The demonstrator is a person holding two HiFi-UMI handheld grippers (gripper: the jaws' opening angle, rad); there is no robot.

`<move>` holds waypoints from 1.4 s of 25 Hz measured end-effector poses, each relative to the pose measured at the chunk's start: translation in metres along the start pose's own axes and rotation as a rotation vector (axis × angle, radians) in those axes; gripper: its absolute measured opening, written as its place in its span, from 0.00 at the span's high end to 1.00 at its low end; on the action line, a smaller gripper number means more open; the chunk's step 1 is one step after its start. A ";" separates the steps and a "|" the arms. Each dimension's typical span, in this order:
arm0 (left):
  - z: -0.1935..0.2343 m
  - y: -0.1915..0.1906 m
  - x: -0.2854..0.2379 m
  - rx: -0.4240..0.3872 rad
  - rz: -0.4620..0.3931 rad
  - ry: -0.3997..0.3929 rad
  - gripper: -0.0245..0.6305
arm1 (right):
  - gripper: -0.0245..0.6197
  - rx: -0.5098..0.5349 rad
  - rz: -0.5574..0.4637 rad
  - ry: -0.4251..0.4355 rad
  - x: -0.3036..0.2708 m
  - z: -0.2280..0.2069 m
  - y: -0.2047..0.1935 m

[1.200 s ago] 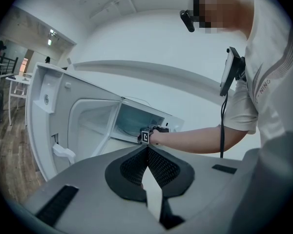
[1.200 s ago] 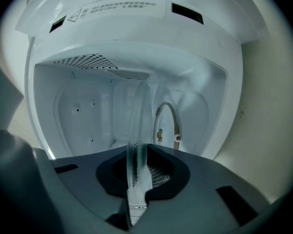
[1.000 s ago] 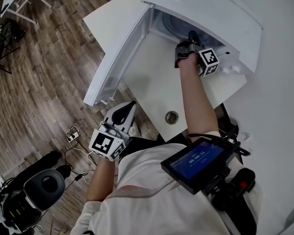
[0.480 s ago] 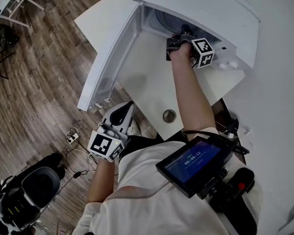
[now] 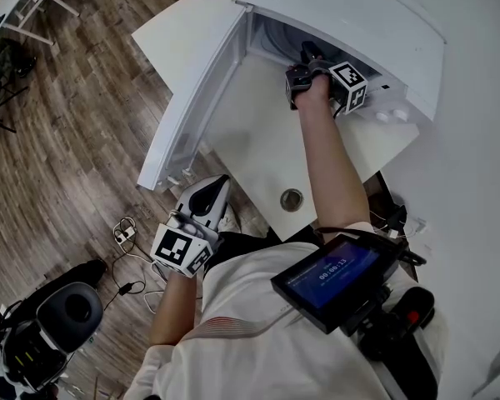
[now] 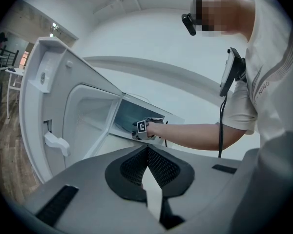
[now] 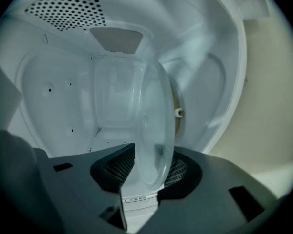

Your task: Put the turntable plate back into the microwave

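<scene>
Turntable plate (image 7: pixel 154 126), clear glass, sits inside the microwave (image 5: pixel 342 15), well within the white cavity. In my right tool's view it appears edge-on, its rim down between the two pads and one face turned toward a small white peg (image 7: pixel 178 112) on the cavity surface beside it. My right tool (image 7: pixel 145 172) has just been opening its jaws. They now stand apart with the plate's rim between them, and I see no pad pressing on the glass. Whether the plate rests on the cavity surface I cannot tell. The microwave door (image 5: pixel 196 98) hangs wide open to the left over the white tabletop (image 5: pixel 258 140). My left tool (image 6: pixel 146 152) is held low, clear of the tabletop and above the wooden floor (image 5: pixel 67 140), its jaws together on nothing.
</scene>
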State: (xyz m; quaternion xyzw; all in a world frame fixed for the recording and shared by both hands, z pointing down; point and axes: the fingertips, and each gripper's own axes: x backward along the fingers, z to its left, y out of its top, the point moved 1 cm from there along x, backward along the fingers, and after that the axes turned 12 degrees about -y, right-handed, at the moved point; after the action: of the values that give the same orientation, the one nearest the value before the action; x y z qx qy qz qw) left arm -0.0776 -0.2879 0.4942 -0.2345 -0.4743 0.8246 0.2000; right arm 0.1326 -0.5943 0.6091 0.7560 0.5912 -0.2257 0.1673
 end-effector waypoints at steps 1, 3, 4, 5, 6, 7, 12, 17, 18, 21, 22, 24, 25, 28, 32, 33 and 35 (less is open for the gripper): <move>0.000 -0.001 0.000 0.001 0.000 -0.001 0.95 | 0.76 -0.001 0.020 0.016 -0.001 0.001 -0.002; -0.002 -0.002 -0.001 0.003 0.000 -0.005 0.95 | 0.73 0.003 0.060 0.050 -0.002 0.005 -0.005; -0.002 -0.003 -0.002 0.005 0.000 -0.008 0.95 | 0.71 0.004 0.086 0.067 -0.003 0.007 -0.007; -0.003 -0.004 -0.002 0.007 -0.001 -0.011 0.95 | 0.71 0.007 0.116 0.081 -0.004 0.008 -0.010; -0.003 -0.005 -0.002 0.007 0.000 -0.013 0.95 | 0.70 0.011 0.148 0.090 -0.005 0.010 -0.014; -0.003 -0.005 -0.002 0.006 0.003 -0.014 0.95 | 0.70 0.018 0.177 0.096 -0.005 0.011 -0.018; -0.003 -0.003 -0.003 0.004 0.004 -0.017 0.95 | 0.69 0.070 0.280 0.105 -0.006 0.011 -0.038; -0.002 -0.004 0.001 0.010 0.011 -0.013 0.95 | 0.69 0.105 0.384 0.118 -0.006 0.011 -0.054; -0.002 -0.005 0.001 0.014 0.013 -0.011 0.95 | 0.69 0.106 0.408 0.122 -0.006 0.011 -0.056; -0.003 -0.008 -0.002 0.022 0.016 -0.011 0.95 | 0.69 0.108 0.464 0.124 -0.006 0.008 -0.058; -0.003 -0.009 -0.003 0.025 0.016 -0.011 0.95 | 0.69 0.110 0.476 0.123 -0.006 0.007 -0.059; -0.003 -0.010 -0.004 0.027 0.015 -0.015 0.95 | 0.69 0.112 0.487 0.118 -0.006 0.004 -0.062; -0.003 -0.010 -0.004 0.024 0.016 -0.019 0.95 | 0.69 0.113 0.483 0.114 -0.006 0.002 -0.063; -0.003 -0.007 -0.003 0.020 0.020 -0.017 0.95 | 0.69 0.116 0.459 0.101 -0.005 -0.004 -0.068; -0.003 -0.008 -0.002 0.017 0.019 -0.019 0.95 | 0.69 0.122 0.458 0.092 -0.005 -0.012 -0.071; -0.003 -0.009 -0.002 0.017 0.020 -0.019 0.95 | 0.69 0.126 0.458 0.091 -0.005 -0.013 -0.071; -0.002 -0.010 0.001 0.019 0.019 -0.012 0.95 | 0.69 0.134 0.462 0.092 -0.005 -0.012 -0.072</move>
State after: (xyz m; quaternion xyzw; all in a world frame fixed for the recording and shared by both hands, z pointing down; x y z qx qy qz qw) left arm -0.0759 -0.2813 0.5015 -0.2321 -0.4654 0.8324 0.1913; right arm 0.0631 -0.5746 0.6228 0.8902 0.3931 -0.1854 0.1367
